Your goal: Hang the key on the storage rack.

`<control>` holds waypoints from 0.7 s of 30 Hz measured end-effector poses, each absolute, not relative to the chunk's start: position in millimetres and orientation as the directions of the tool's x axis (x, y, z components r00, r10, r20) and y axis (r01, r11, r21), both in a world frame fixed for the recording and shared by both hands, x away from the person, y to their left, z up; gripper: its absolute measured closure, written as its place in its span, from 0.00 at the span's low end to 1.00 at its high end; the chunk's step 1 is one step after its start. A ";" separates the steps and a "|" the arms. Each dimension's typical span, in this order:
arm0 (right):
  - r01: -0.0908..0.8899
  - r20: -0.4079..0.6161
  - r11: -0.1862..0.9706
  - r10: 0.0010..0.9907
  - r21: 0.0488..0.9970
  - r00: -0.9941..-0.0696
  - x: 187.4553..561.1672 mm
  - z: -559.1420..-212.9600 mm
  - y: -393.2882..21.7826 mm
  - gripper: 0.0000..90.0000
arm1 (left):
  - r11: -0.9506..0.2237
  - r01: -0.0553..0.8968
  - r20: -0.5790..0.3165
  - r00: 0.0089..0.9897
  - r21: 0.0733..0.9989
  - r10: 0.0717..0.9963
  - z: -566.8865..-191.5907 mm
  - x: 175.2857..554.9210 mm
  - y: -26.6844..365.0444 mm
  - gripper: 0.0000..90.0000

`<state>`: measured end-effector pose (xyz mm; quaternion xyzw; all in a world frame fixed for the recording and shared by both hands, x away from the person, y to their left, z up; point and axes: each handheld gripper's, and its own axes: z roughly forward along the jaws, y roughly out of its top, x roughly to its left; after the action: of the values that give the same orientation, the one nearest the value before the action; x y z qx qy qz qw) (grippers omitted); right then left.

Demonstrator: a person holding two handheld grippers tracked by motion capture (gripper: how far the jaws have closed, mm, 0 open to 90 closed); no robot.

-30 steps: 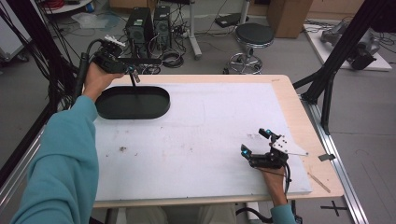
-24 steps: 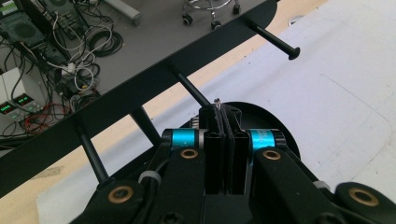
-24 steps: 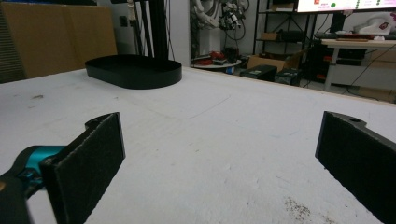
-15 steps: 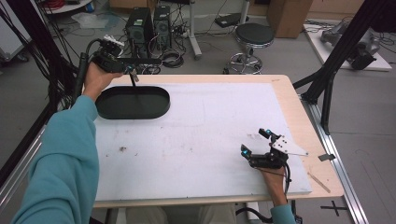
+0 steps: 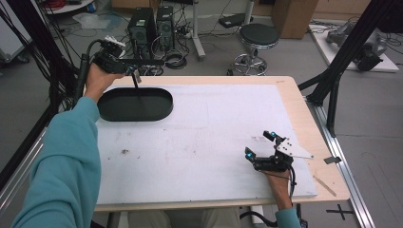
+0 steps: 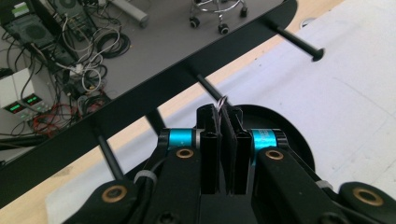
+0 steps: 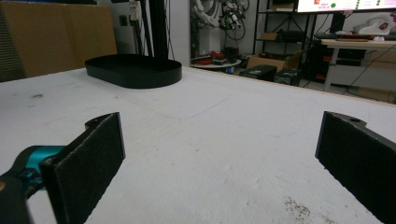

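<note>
High view: left hand-held gripper [image 5: 134, 72] is raised over the far left corner of the surface [image 5: 214, 128], above the black oval tray [image 5: 135, 104]; it carries a black rack [image 5: 142, 62], a flat bar with thin rods hanging from it; one rod [image 5: 137, 84] points down toward the tray, and whether its tip touches the tray floor cannot be told; the tray sits flat on the white sheet, near the far left edge.

Left gripper view: jaws pressed almost together, pinching a small metal ring [image 6: 222, 101] fixed at the rack's bar [image 6: 140, 88]; bar runs diagonally across the frame, rods stick out beneath it, one ending in a round foot [image 6: 317, 54]; tray rim [image 6: 280, 116] shows just behind the jaw tips.

Right hand-held gripper [image 5: 259, 145] rests low at the near right of the surface, well apart from the tray and rack; grey plate on top, cable trailing to the wrist.

Right gripper view: its two pads [image 7: 100, 140] stand wide apart, nothing between them; bare white sheet ahead; tray [image 7: 133, 71] far off at upper left.
</note>
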<state>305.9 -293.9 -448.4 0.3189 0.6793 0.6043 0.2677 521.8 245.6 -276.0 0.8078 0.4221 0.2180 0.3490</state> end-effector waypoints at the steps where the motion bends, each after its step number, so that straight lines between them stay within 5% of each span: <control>1: 0.110 0.022 0.066 0.757 0.992 -0.653 305.8 -448.4 -293.9 0.01 | -0.398 0.531 0.057 0.546 0.748 0.836 -276.2 521.9 246.5 0.93; 13: 0.111 0.017 0.073 0.756 0.991 -0.654 305.4 -448.4 -293.5 0.01 | -0.345 0.477 0.051 0.527 0.809 0.848 -266.8 512.4 261.7 0.77; 21: 0.109 0.017 0.073 0.754 0.991 -0.656 305.4 -448.5 -293.2 0.01 | -0.261 0.425 -0.057 0.604 0.867 0.795 -267.9 487.8 271.4 0.18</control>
<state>305.4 -293.2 -448.5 0.3166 0.6817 0.6029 0.2676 487.8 271.4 -267.9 0.7682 0.3969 0.2010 0.4604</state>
